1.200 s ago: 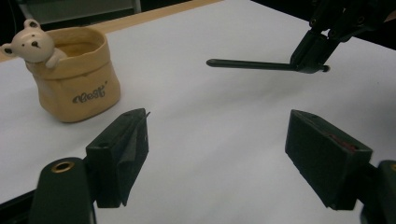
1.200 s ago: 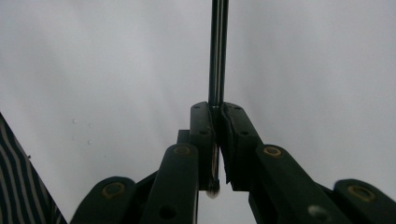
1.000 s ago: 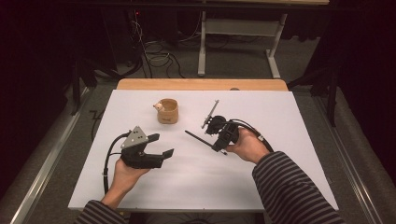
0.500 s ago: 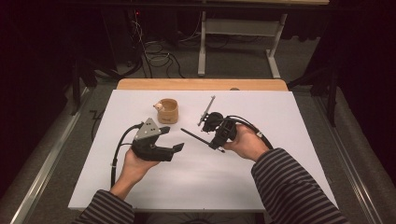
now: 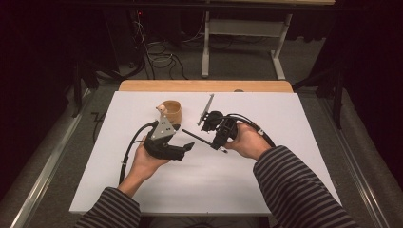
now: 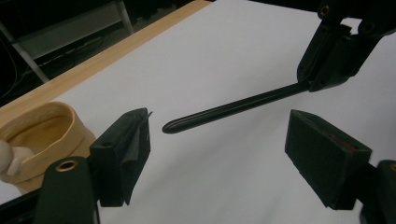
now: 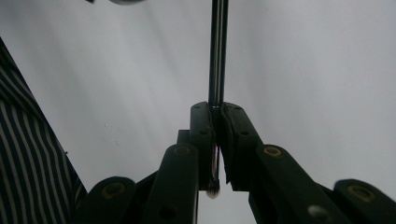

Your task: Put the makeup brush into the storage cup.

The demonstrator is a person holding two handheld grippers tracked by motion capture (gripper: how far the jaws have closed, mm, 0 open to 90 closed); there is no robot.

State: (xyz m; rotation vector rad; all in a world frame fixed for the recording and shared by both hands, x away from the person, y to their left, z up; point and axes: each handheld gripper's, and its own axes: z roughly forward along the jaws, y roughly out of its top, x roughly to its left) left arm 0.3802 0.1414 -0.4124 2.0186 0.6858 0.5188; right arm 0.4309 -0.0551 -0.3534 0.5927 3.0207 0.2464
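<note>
On white table (image 5: 266, 190) — counts:
Brush (image 6: 233, 108): one, clamped in right gripper (image 7: 218, 112).
Left gripper (image 6: 217, 140): jaws apart, empty.
Cup (image 5: 170, 111): one — tan.

Left hand-held gripper (image 6: 219, 154) agape, right (image 7: 217, 140) clamped.

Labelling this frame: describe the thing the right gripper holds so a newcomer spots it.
On the white table, right of the tan cup, the right gripper is shut on a brush. It is a thin black stick pointing at the left gripper.
</note>
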